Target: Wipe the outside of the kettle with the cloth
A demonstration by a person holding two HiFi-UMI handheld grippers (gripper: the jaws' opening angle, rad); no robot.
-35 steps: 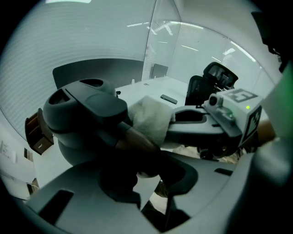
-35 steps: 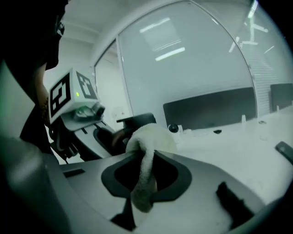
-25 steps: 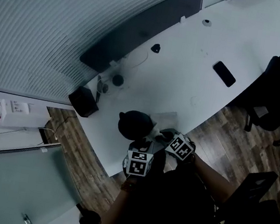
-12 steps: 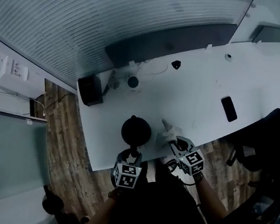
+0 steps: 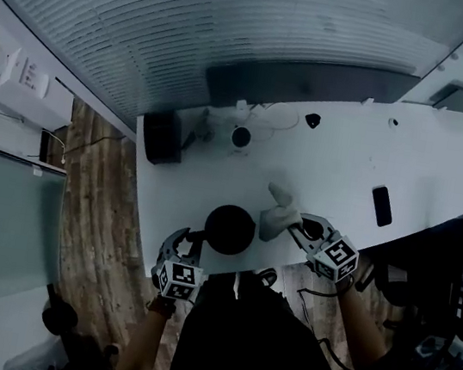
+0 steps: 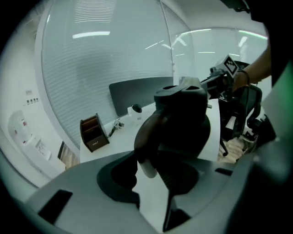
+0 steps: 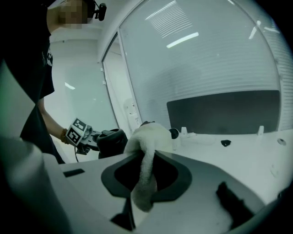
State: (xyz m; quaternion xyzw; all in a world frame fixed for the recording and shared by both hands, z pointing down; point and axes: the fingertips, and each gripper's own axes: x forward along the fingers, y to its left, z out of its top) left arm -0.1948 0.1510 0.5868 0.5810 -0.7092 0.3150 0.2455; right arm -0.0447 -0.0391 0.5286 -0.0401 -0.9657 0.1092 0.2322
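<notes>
- Jaws of the left gripper, in the left gripper view, have just been closing and now clasp the handle of the kettle. The handle fills the gap between them.
- That black kettle stands upright on the white table, close in front of the camera.
- A pale cloth shows just over the kettle's lid, and the right gripper reaches in from the right behind it.
- Further back on the table stands a brown wooden box, with a dark panel along the far edge.
- In the right gripper view, the jaws of the right gripper are clamped on the white cloth. It bunches above them and hangs down between them.
- Beyond the cloth, to the left, is the dark kettle, and the left gripper meets it from the left.
- The table runs off to the right, up to the dark panel.
- From the head view, the kettle stands near the table's front edge, between the two grippers.
- The left gripper is at the kettle's left side, on the handle.
- The right gripper holds the cloth just beside the kettle's right side. Whether cloth and kettle touch cannot be told.
- A phone lies well apart to the right on the table. The box stands at the far left corner, and a wooden floor shows to the left of the table.
</notes>
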